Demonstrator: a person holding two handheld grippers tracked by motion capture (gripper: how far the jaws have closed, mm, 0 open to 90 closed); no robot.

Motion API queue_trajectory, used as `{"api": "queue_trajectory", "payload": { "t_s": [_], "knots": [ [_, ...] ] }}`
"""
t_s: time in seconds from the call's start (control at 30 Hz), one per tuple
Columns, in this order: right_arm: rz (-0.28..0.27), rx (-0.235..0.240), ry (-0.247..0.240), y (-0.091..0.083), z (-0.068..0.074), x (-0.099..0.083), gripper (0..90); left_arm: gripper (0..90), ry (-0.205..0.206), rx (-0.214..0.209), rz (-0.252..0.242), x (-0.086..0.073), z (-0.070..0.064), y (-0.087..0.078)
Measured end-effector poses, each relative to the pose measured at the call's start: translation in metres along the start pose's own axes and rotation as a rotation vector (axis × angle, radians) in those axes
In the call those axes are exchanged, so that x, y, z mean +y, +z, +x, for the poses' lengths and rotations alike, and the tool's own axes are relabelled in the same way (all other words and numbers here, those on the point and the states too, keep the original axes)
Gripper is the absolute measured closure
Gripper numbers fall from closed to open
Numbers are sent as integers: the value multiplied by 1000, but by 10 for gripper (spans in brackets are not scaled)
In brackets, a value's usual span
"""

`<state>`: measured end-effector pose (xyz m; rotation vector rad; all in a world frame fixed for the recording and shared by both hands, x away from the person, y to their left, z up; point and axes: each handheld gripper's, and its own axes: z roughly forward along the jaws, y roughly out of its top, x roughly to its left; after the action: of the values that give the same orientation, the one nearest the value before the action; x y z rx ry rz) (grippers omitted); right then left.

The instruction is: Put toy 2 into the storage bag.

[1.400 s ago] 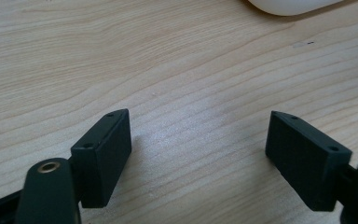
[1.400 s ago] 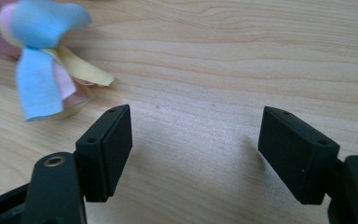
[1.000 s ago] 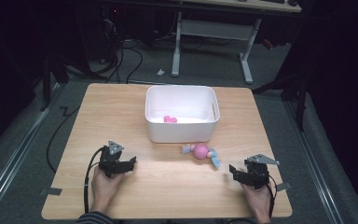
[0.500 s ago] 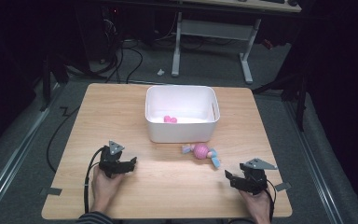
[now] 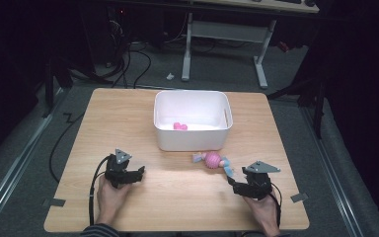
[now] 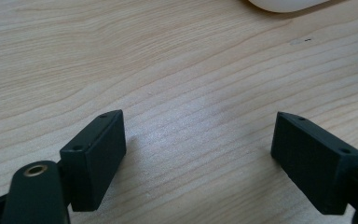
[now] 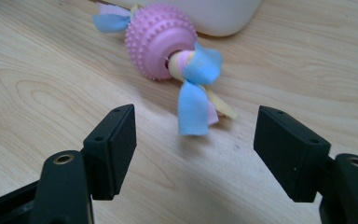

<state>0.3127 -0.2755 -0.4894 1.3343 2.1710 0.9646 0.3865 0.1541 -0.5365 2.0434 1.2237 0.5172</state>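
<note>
Pink nubbed ball toy (image 7: 161, 39) with blue, yellow and pink fabric strips knotted through its centre lies on the wooden surface (image 5: 128, 123), just beside the front wall of the white bin (image 5: 191, 140). Right hand-held gripper (image 7: 196, 140): released, jaws wide, blue strip end between them, not touching. Left hand-held gripper (image 6: 198, 154): released over bare wood.
</note>
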Motion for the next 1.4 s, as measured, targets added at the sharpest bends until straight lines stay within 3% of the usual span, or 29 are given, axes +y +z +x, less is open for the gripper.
{"api": "queue_trajectory", "payload": {
  "t_s": [0.43,0.83,1.13,1.4],
  "knots": [
    [6,10,-59,11,9,25,306,175,2,-3,2,0,0,0],
    [82,35,-108,31,18,51,302,146,9,-11,8,0,0,0],
    [85,30,-125,46,21,60,300,148,8,-11,7,0,0,0],
    [122,23,-128,59,22,65,271,151,8,-9,8,0,0,0]
  ]
}}
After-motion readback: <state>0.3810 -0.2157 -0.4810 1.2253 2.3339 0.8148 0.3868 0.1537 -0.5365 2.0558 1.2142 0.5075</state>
